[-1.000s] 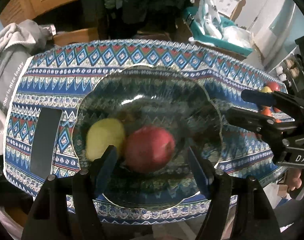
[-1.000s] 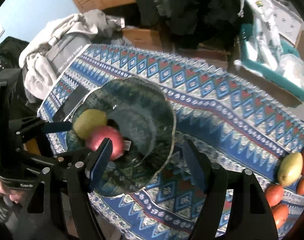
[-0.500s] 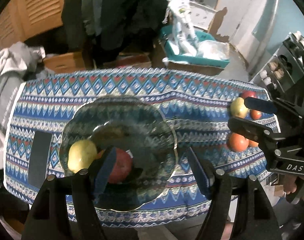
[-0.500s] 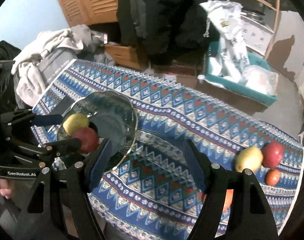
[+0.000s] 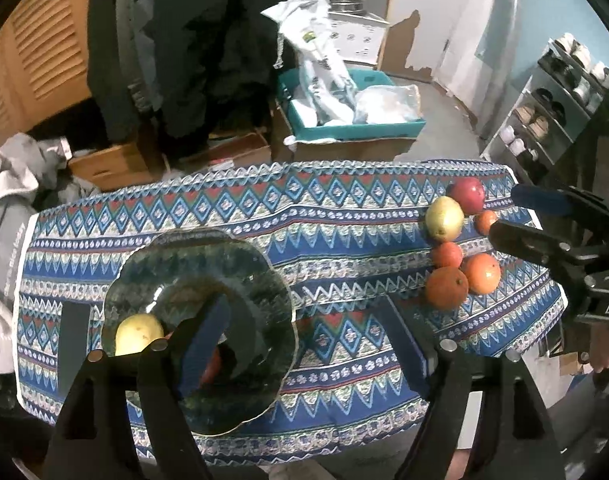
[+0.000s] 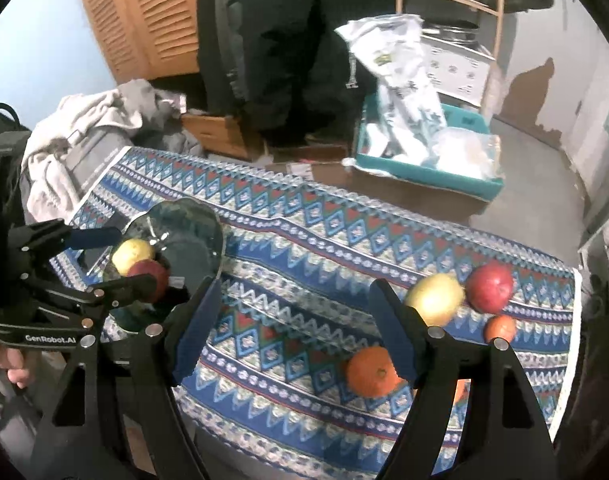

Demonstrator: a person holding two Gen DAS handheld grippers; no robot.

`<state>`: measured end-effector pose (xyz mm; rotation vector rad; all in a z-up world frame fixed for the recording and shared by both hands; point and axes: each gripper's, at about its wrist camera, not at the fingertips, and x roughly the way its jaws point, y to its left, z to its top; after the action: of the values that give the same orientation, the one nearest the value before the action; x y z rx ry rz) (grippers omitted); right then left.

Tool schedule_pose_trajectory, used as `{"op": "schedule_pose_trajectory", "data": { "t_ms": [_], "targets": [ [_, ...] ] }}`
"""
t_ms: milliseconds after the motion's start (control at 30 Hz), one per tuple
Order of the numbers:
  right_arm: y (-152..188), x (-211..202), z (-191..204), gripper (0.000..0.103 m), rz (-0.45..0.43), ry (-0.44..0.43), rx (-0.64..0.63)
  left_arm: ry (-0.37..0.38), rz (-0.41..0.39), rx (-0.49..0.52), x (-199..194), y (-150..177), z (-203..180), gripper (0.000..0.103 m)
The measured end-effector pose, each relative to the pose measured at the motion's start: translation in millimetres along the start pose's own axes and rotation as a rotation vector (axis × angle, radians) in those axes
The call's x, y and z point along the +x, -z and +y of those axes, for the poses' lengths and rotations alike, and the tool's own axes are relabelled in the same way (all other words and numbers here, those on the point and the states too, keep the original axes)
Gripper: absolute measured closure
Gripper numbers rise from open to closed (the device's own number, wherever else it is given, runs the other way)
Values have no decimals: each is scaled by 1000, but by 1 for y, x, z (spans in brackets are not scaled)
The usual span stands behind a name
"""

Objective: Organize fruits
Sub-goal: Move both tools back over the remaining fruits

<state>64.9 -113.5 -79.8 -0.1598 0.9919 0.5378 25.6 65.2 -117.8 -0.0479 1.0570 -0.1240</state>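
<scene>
Fruits (image 5: 460, 240) lie in a loose cluster at the right of the bench (image 5: 344, 216); two more sit in the glass bowl (image 5: 272, 308) at lower left. In the right wrist view the orange (image 6: 370, 372) shows low between the right gripper (image 6: 292, 336) fingers, against the right-hand one. That gripper is the nearer. Both it and the left gripper (image 5: 304, 340) have just been opening and hold nothing.

Wooden louvred doors (image 6: 144, 16), blue wall (image 6: 36, 32)
</scene>
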Motion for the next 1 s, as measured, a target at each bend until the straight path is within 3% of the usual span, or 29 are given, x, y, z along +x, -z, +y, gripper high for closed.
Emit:
{"op": "schedule_pose_trajectory", "data": {
  "t_ms": [300, 567, 1000],
  "targets": [
    [19, -16, -39, 25, 8, 74, 10, 4, 8, 48, 6, -6, -33, 20],
    [35, -21, -69, 25, 26, 86, 44, 13, 23, 111, 14, -6, -66, 17],
    [65, -1, -120, 24, 98, 122, 134, 47, 72, 168, 44, -12, -105, 17]
  ]
}}
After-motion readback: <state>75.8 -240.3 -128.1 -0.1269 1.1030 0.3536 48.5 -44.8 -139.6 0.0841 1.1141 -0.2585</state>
